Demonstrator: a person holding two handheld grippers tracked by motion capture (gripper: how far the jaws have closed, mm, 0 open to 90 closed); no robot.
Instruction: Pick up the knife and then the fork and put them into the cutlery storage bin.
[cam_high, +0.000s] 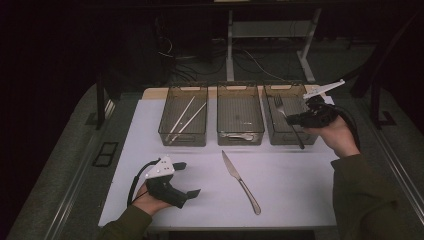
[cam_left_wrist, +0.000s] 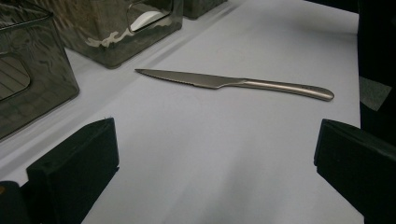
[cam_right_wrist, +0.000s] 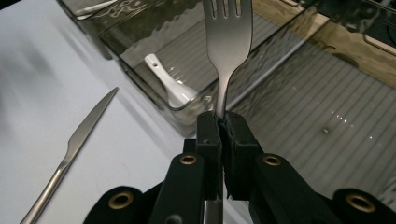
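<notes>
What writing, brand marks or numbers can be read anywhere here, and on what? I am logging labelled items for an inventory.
None can be read: the fork in the right gripper, the knife and the three bins show no legible text.

fork (cam_right_wrist: 227, 42) tines: cut off by top edge | handle: apparently hidden between jaws

The high view looks forward and down on the whole table (cam_high: 150, 125) from above. The left gripper view sits low, close to the tabletop, facing the knife (cam_left_wrist: 233, 83). The right gripper view looks steeply down over the bins (cam_right_wrist: 299, 93); all three share the knife.
</notes>
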